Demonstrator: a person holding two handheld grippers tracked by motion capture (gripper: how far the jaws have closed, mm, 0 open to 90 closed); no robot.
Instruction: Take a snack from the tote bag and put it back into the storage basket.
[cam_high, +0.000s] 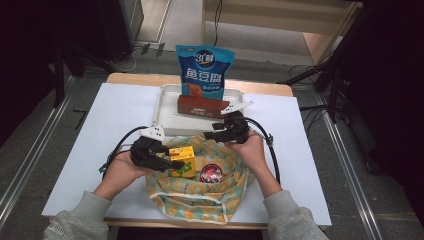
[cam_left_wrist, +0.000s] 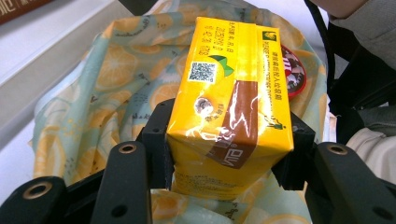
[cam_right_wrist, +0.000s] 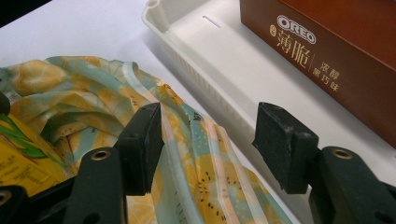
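The left gripper (cam_high: 167, 162) held a yellow drink carton (cam_left_wrist: 231, 107) between its two black jaws, whose pads pressed on both sides of the carton. The carton was over the open mouth of a cloth bag (cam_high: 200, 195) with an orange-slice print, which lay on the white tabletop (cam_high: 100, 145) near the person. Inside the bag, just beside the carton, lay a round red item (cam_high: 211, 173). The right gripper (cam_right_wrist: 208, 140) was open, and its jaws stood on either side of the bag's far rim, with the rim cloth passing between them without being pinched. Behind the bag stood a white tray (cam_high: 167, 107) with a brown biscuit box (cam_high: 202, 106) and a blue snack bag (cam_high: 204, 70).
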